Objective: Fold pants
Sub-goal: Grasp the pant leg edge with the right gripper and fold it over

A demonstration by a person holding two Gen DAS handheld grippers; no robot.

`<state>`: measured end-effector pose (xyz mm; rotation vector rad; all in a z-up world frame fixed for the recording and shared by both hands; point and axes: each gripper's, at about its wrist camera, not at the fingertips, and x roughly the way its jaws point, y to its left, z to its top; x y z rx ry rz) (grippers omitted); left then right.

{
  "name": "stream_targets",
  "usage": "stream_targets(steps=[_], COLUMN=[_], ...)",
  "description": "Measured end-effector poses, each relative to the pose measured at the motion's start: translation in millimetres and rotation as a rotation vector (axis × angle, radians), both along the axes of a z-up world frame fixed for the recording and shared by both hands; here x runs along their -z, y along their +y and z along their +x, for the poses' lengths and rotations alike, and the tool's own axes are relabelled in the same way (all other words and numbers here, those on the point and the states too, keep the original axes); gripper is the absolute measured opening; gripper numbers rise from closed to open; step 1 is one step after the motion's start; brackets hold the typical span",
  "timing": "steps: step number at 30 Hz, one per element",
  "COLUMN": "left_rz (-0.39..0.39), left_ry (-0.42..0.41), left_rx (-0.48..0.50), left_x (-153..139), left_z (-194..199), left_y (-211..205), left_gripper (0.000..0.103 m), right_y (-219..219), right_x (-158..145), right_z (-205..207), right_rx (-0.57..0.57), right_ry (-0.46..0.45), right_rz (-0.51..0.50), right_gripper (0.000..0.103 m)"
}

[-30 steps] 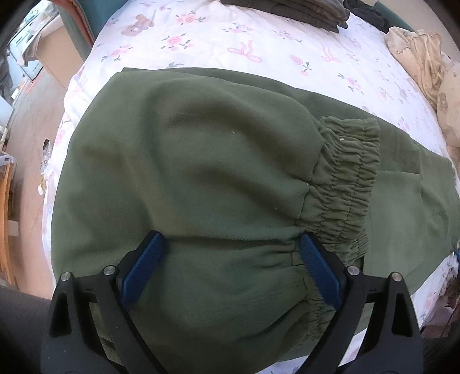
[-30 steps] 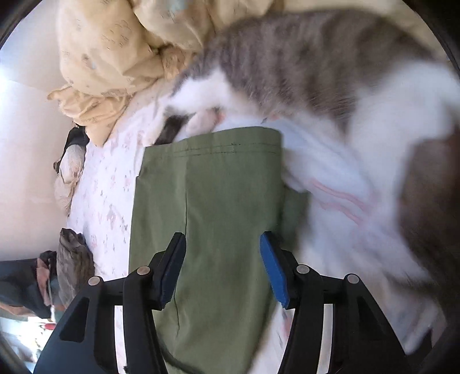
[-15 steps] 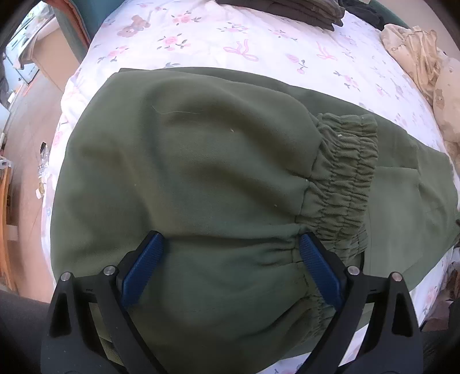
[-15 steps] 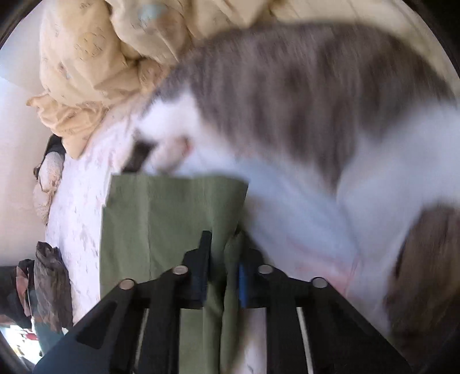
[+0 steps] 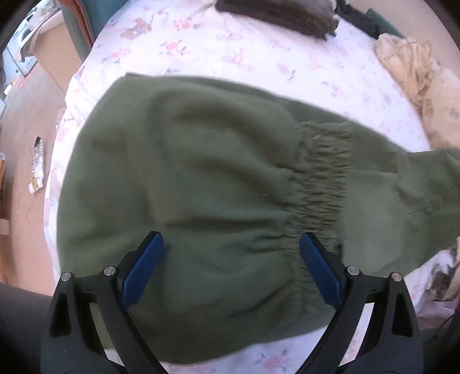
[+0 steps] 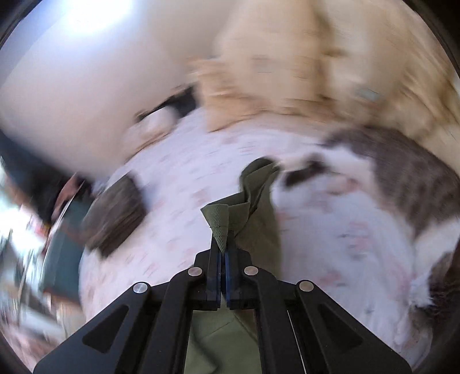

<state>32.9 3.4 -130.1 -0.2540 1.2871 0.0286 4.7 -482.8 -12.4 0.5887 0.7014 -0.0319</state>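
Observation:
Green pants lie partly folded on the floral bed sheet, the gathered elastic waistband resting on top toward the right. My left gripper is open just above the fabric, its blue pads spread either side of the waist end. In the right wrist view my right gripper is shut on the hem of the pants' leg and holds it lifted off the bed; the leg hangs below it.
A grey-and-white cat lies on the bed right beside the lifted leg. A beige blanket is bunched behind it. Dark folded clothes sit at the far edge. The bed's left edge drops to the floor.
My right gripper closed on the leg's hem and lifted it, swinging the view up and left. My left gripper stayed open over the waist, drawing back slightly.

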Motion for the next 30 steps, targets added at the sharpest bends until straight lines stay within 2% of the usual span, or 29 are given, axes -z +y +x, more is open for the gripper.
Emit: stream_targets(steps=[4, 7, 10, 13, 16, 19, 20, 22, 25, 27, 29, 30], left_rz=[-0.032, -0.028, -0.023, -0.021, -0.016, -0.030, -0.032, -0.039, -0.053, -0.051, -0.048, -0.044], left_ry=[-0.073, -0.126, -0.117, -0.087, -0.062, -0.051, -0.051, -0.054, -0.071, -0.086, -0.111, -0.119], left_rx=[-0.023, -0.055, -0.097, -0.111, -0.119, -0.114, -0.111, -0.109, -0.109, -0.100, -0.073, -0.054], left_x=[-28.4, -42.2, -38.4, -28.8, -22.7, -21.3, -21.5, -22.9, -27.3, -30.2, -33.4, -34.1], left_z=[-12.0, -20.6, -22.9, -21.8, -22.2, -26.0, -27.0, -26.1, -25.2, -24.8, -24.5, -23.8], left_y=[13.8, 28.8, 43.7, 48.5, 52.8, 52.2, 50.9, 49.7, 49.3, 48.0, 40.7, 35.8], left_gripper=[0.094, 0.094, 0.094, 0.094, 0.094, 0.094, 0.094, 0.094, 0.094, 0.094, 0.094, 0.094], right_y=[80.6, 155.5, 218.5, 278.7, 306.1, 313.5, 313.4, 308.0, 288.3, 267.1, 244.4, 234.3], right_x=[-16.1, -13.1, 10.6, 59.6, 103.3, 121.2, 121.9, 113.1, 86.1, 72.7, 76.3, 87.1], right_z=[3.1, 0.9, -10.0, -25.9, -41.1, -49.2, -51.1, -51.3, -50.2, -47.2, -40.2, -32.1], right_rx=[-0.237, -0.442, -0.598, -0.719, -0.771, -0.794, -0.808, -0.823, -0.809, -0.720, -0.608, -0.557], right_ry=[-0.050, -0.059, -0.022, 0.069, 0.190, 0.276, 0.294, 0.304, 0.235, 0.202, 0.222, 0.274], right_rz=[-0.026, -0.033, 0.001, -0.006, 0.002, -0.088, -0.094, -0.071, -0.044, -0.083, -0.105, -0.097], right_gripper=[0.001, 0.001, 0.001, 0.001, 0.007, 0.012, 0.019, 0.061, 0.057, 0.054, 0.038, 0.027])
